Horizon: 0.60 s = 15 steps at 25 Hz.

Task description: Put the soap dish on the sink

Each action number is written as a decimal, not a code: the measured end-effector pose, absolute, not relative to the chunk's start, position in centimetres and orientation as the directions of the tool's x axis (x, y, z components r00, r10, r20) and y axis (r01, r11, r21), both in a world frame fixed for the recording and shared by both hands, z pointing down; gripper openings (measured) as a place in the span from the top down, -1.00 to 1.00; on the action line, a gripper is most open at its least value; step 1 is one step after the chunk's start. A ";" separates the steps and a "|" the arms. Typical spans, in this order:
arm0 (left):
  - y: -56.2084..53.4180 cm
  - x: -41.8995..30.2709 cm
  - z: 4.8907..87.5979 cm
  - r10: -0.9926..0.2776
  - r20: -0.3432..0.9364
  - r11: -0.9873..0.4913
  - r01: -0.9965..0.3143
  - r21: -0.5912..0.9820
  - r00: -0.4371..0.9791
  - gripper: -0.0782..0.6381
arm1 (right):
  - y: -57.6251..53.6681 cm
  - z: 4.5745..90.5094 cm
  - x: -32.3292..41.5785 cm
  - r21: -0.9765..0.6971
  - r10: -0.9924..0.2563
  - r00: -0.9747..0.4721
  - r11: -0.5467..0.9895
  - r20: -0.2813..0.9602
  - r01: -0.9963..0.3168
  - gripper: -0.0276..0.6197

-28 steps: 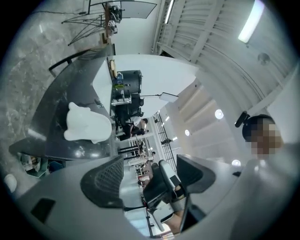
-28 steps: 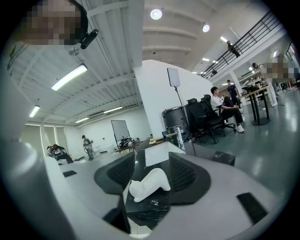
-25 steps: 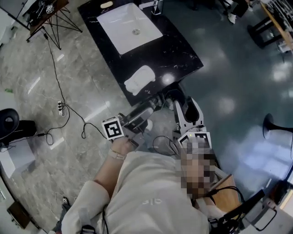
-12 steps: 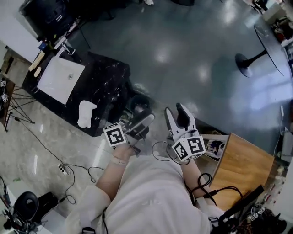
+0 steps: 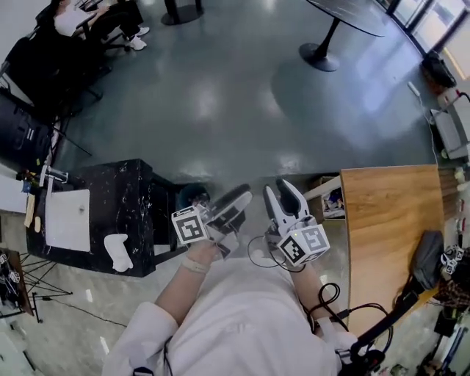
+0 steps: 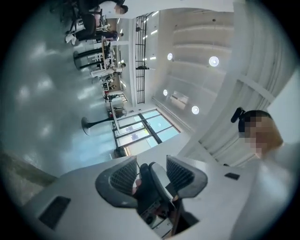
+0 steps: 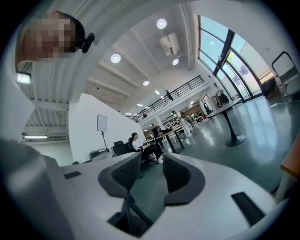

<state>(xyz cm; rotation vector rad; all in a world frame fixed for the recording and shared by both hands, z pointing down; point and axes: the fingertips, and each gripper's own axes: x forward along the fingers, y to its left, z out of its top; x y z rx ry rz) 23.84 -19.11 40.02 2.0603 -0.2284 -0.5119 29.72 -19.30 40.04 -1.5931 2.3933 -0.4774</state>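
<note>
A person in a pale top holds two grippers out over a shiny grey floor, well apart from the one black counter [image 5: 132, 198] at the left of the head view. That counter carries one white sink [image 5: 67, 220]. One white lumpy thing, seemingly the soap dish [image 5: 117, 252], lies on the black top just beside the basin, not on it. The left gripper [image 5: 239, 200] has its two jaws parted; they have just been closing, and nothing is pressed by the pads, only a dark shape showing behind the gap. The right gripper [image 5: 283, 189] also has two jaws standing apart after just closing some way, with floor and distant seated people seen between them. There are two marker cubes, one on each gripper. One wooden table [image 5: 389, 235] lies to the right, and one round pedestal table [image 5: 345, 11] stands far off at the top
</note>
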 end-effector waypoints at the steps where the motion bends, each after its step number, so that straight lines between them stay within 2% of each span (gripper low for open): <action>1: -19.3 24.5 39.9 -0.344 -0.280 -0.519 0.067 0.852 0.896 0.30 | -19.2 40.3 30.6 -0.409 -0.930 -0.367 0.340 -0.015 -0.847 0.42; 4: -18.8 27.1 38.3 -0.306 -0.333 -0.517 0.138 0.844 0.892 0.59 | -17.9 40.0 33.8 -0.450 -0.950 -0.312 0.292 -0.030 -0.844 0.44; 7: -17.7 29.9 37.1 -0.260 -0.344 -0.532 0.164 0.831 0.902 0.73 | -16.3 39.8 36.8 -0.518 -0.959 -0.276 0.265 -0.057 -0.814 0.47; 11: -16.1 33.0 37.4 -0.208 -0.346 -0.510 0.200 0.837 0.915 0.76 | -14.8 40.1 39.4 -0.584 -0.965 -0.247 0.251 -0.088 -0.772 0.53; 15: -15.4 33.7 38.8 -0.230 -0.347 -0.390 0.241 0.889 0.909 0.76 | -14.2 40.0 40.3 -0.602 -0.969 -0.224 0.241 -0.105 -0.761 0.61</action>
